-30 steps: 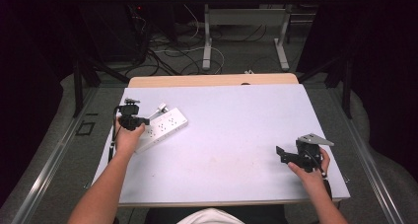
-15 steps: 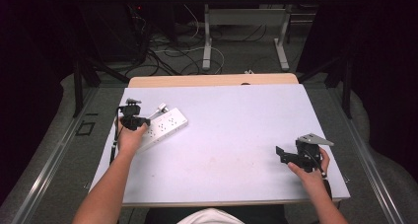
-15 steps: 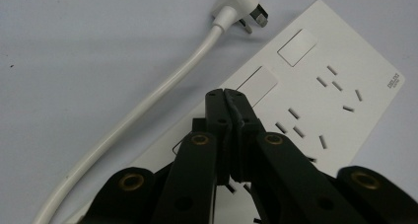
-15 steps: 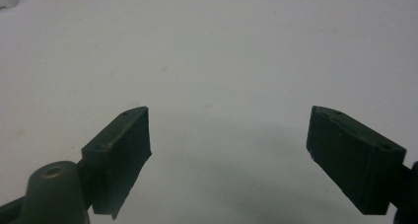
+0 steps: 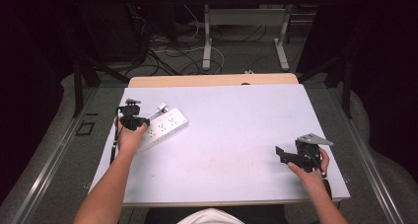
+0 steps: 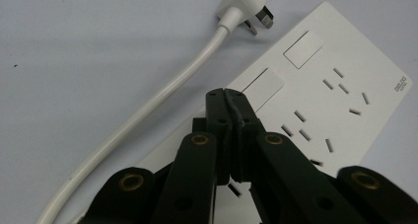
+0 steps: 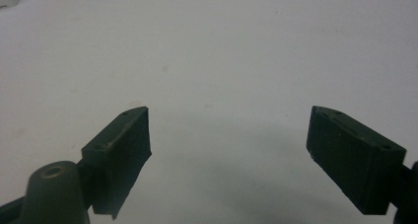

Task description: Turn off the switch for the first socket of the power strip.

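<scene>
Left tongs (image 6: 227,93) closed; right tongs (image 7: 229,135) spread wide.

One white power strip (image 5: 162,128) lies on the left of the one table (image 5: 236,130), with one white cord (image 6: 148,110) and one plug (image 6: 244,7). The strip shows two blank square buttons. Two grippers are in hand: the left gripper (image 5: 132,119) and the right gripper (image 5: 291,155).
</scene>
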`<move>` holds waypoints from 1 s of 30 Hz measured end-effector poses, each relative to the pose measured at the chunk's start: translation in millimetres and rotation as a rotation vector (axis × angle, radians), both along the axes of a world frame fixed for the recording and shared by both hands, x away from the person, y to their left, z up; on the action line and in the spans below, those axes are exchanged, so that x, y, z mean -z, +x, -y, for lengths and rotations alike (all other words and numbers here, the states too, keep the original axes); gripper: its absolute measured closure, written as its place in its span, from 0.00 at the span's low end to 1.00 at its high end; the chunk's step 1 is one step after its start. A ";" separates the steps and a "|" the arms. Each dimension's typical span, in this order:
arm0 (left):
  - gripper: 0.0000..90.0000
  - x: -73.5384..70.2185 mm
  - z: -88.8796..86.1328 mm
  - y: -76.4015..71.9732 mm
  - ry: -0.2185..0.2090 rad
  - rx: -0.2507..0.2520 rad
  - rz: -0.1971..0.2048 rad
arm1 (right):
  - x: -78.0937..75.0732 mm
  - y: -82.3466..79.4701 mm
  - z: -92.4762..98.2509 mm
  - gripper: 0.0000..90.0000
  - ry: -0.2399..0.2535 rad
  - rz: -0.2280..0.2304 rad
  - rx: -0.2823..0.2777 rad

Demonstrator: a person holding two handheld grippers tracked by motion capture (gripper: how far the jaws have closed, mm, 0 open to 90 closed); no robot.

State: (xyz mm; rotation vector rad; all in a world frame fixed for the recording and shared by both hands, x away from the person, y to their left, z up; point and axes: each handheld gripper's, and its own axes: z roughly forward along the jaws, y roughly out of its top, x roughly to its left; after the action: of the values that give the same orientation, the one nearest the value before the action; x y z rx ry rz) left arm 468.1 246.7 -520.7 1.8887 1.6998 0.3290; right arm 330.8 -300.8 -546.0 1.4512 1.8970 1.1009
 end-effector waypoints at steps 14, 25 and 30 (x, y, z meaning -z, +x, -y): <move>1.00 0.0 -0.9 -0.1 -0.011 0.001 -0.005 | -0.4 -0.1 -0.2 0.18 0.005 -0.009 -0.008; 1.00 0.9 -3.3 -0.2 0.009 -0.006 -0.001 | -0.5 0.0 -0.1 0.18 0.004 -0.007 -0.011; 1.00 2.1 -4.4 -1.0 -0.001 -0.009 0.012 | -0.4 0.3 0.3 0.18 0.002 -0.005 -0.012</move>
State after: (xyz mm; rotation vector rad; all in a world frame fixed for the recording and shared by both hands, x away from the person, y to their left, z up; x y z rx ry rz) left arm 467.1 251.1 -522.8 1.8745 1.7012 0.3421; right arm 331.0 -301.2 -545.6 1.4470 1.9114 1.1056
